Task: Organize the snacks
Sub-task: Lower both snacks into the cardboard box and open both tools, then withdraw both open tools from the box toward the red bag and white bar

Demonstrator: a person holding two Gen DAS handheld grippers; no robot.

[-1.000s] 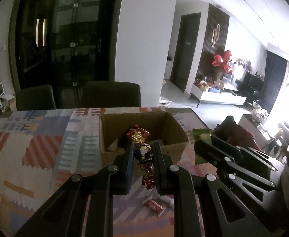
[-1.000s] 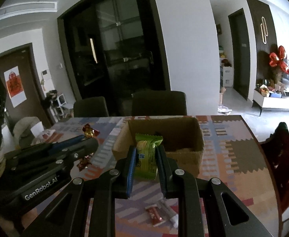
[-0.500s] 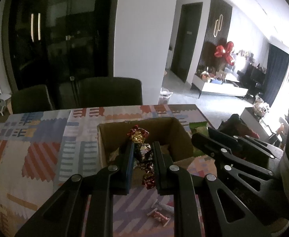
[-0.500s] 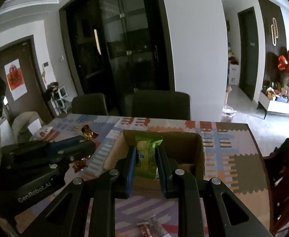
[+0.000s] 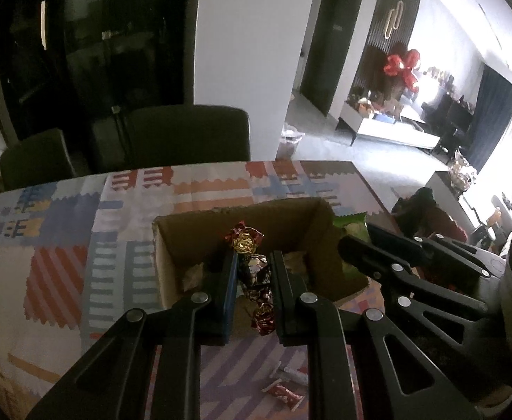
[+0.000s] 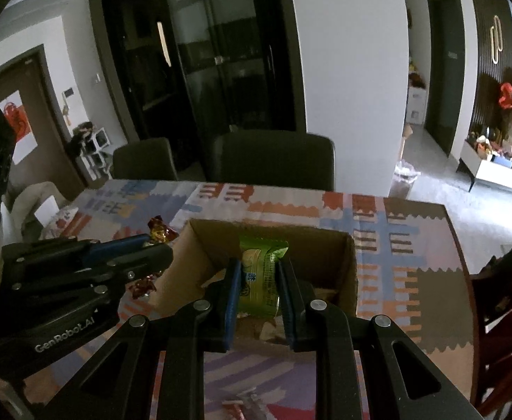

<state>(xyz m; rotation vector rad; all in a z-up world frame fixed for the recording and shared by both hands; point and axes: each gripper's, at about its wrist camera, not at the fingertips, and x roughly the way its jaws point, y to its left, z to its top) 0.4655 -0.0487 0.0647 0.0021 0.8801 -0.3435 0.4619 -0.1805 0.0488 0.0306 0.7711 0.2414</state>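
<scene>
Both light, crinkly and slippery: my left hand-held gripper (image 5: pixel 252 276) clamps the candy string (image 5: pixel 256 280) mid-length, my right hand-held gripper (image 6: pixel 257 280) the green packet (image 6: pixel 260 276) across its flat middle, over the box (image 6: pixel 347 262).

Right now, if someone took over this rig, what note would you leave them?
Left gripper: jaws shut on a red-and-gold foil candy, held over the cardboard box.
Right gripper: jaws shut on a green snack packet, also over the box.
Done: some snacks lie in the box.
Left: release both; small wrapped snacks remain on the tablecloth.
</scene>
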